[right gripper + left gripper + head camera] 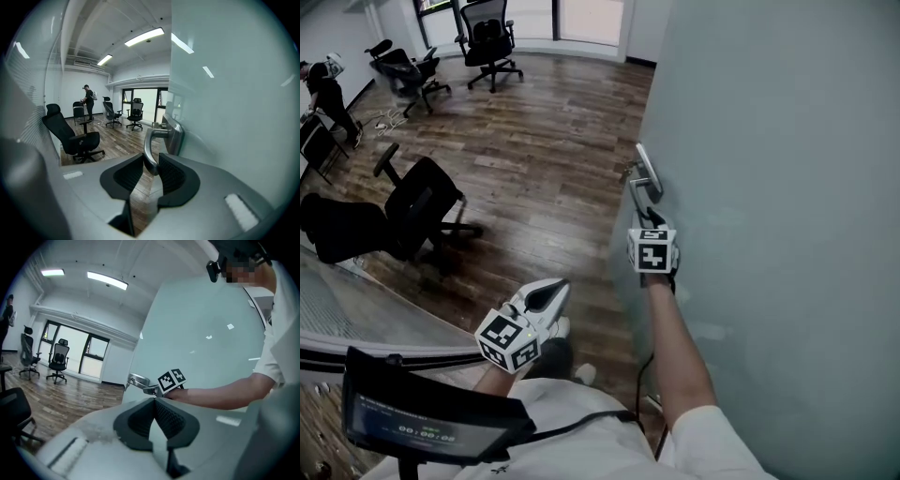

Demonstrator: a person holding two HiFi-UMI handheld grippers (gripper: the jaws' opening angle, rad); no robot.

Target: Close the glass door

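Note:
The frosted glass door (769,187) fills the right side of the head view, with a metal lever handle (645,174) near its edge. My right gripper (652,216) is at that handle. In the right gripper view the lever (149,145) curves down between the dark pads, and the right gripper (151,165) is shut on it, next to the door pane (234,93). My left gripper (555,291) hangs lower and to the left, off the door, shut on nothing. In its own view the left gripper (154,401) points toward the handle (137,379) and the right gripper's marker cube (171,379).
A black office chair (422,202) stands on the wood floor left of the door. More chairs (487,37) are at the back by the windows, and a person (323,89) stands at the far left. A glass partition (356,309) and a dark screen (431,417) are at lower left.

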